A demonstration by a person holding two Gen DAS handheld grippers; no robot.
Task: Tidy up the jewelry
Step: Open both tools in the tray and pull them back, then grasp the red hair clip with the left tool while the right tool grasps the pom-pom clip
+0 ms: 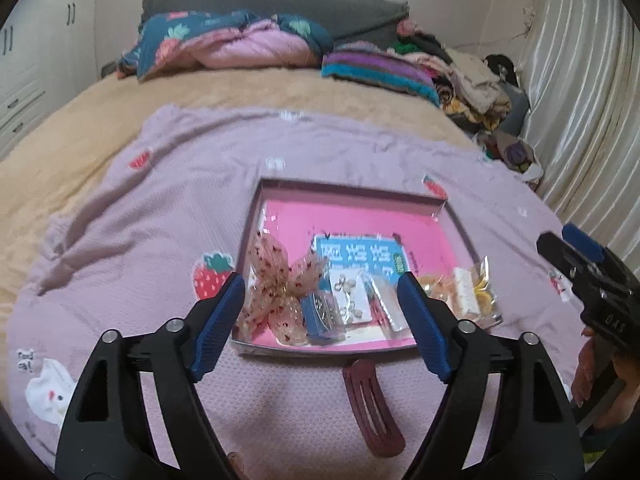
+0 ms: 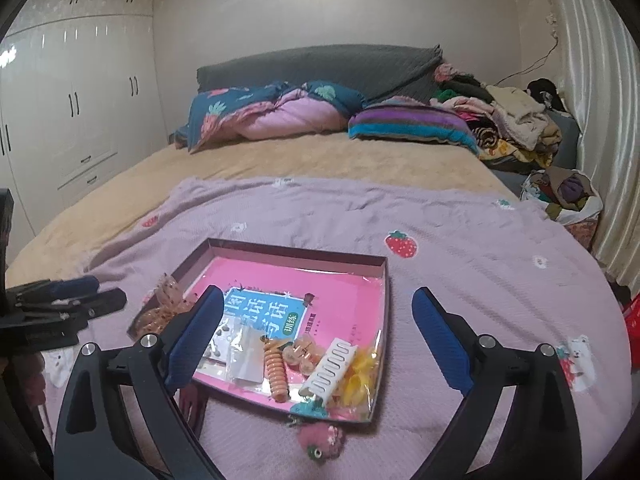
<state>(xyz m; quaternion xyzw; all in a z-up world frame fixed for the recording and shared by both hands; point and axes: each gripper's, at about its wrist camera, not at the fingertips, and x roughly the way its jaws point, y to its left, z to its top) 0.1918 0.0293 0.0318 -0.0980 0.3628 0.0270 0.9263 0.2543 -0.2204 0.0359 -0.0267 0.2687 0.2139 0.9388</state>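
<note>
A shallow box with a pink floor [image 1: 360, 216] [image 2: 340, 280] lies on the lilac blanket. It holds a sheer dotted bow [image 1: 276, 292], small packets with earrings [image 1: 350, 300], an orange spiral hair tie [image 2: 276, 372], a white comb clip [image 2: 330, 368] and yellow pieces in plastic [image 2: 360, 372]. A dark red hair clip [image 1: 370, 408] lies on the blanket in front of the box. A pink plush charm [image 2: 320, 438] lies at the box's near edge. My left gripper [image 1: 322, 314] is open and empty over the box's near edge. My right gripper [image 2: 316, 336] is open and empty above the box.
The lilac strawberry blanket [image 1: 160, 200] covers a beige bed. Pillows and a folded quilt [image 2: 280, 112] lie at the headboard. A clothes pile [image 2: 512, 120] is at the far right. White wardrobes [image 2: 80, 100] stand on the left, a curtain [image 2: 600, 120] on the right.
</note>
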